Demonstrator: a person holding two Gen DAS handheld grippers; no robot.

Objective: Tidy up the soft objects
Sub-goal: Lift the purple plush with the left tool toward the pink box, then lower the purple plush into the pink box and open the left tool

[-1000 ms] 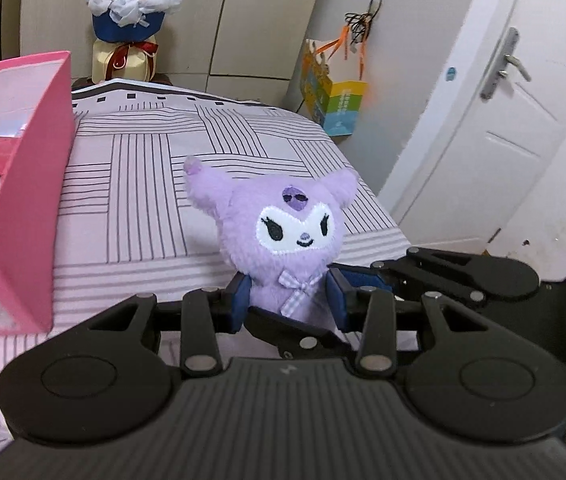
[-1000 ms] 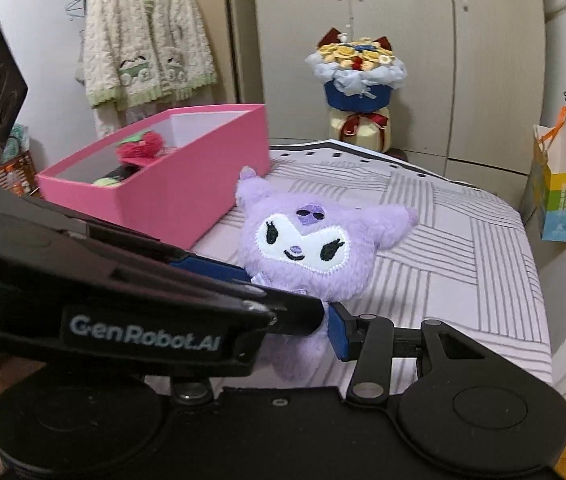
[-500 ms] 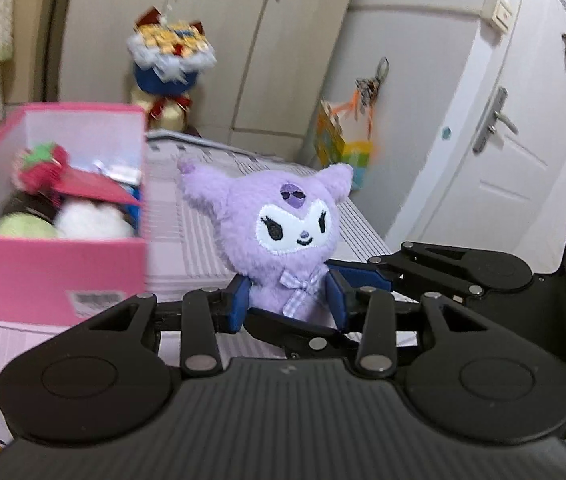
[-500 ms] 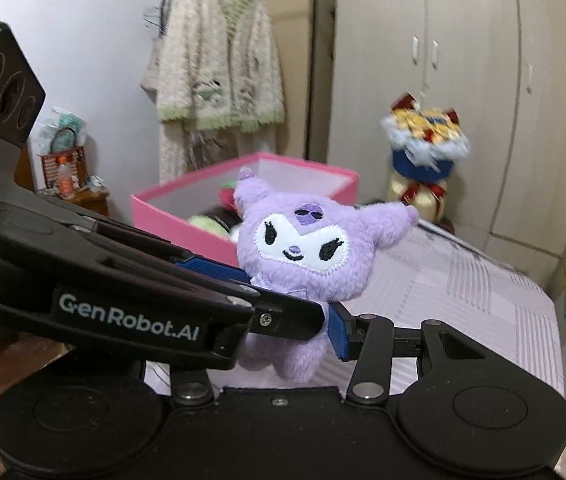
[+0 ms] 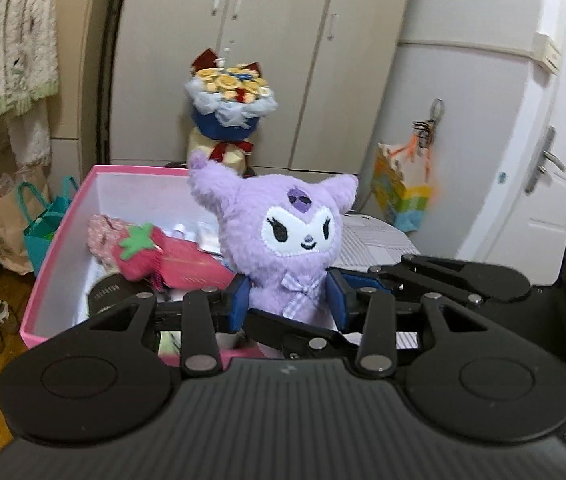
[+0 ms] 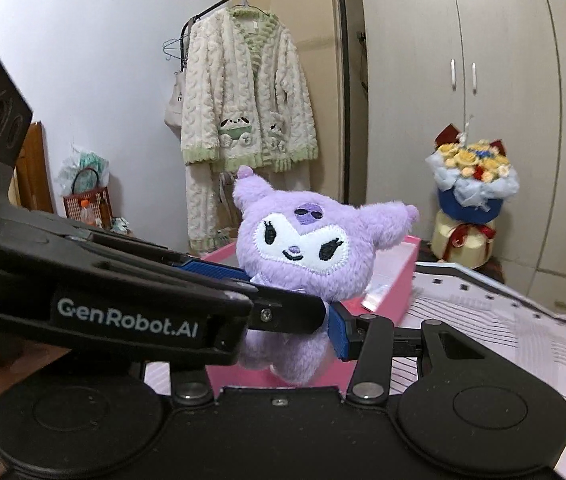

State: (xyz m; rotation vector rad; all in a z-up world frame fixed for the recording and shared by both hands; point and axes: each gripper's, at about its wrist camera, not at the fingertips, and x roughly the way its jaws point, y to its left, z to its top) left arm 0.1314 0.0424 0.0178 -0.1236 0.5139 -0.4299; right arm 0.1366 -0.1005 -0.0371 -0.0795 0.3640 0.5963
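Beige wardrobe doors point(image 5: 267, 60) fill the back of the room, with a white door point(image 5: 555, 184) to their right in the left wrist view. A cream knitted cardigan with green trim point(image 6: 247, 96) hangs on a black metal rail beside the wardrobe. Below it lies a bed with a white sheet striped in grey point(image 6: 523, 340). On the bed stands an open pink cardboard box with white inside walls point(image 5: 63, 240); it holds a red fabric strawberry with a green felt leaf point(image 5: 139, 252) among other soft things that are partly hidden. Behind the box stands a bouquet of yellow flowers wrapped in blue and white point(image 5: 231, 100), and a colourful paper gift bag point(image 5: 401, 196) hangs against the wall near the door.

Both claws grip the fluffy purple plush doll with a white face and a checked bow point(image 5: 283, 236), upright and clear of the bed, in front of the box's open top. The left claw point(image 5: 289, 300) is partly closed, its blue pads pressing the doll's body from both sides just under the bow. The right claw point(image 6: 295, 332) is also partly closed on the doll's lower body, crossing the left one; its left pad is hidden behind the other claw.
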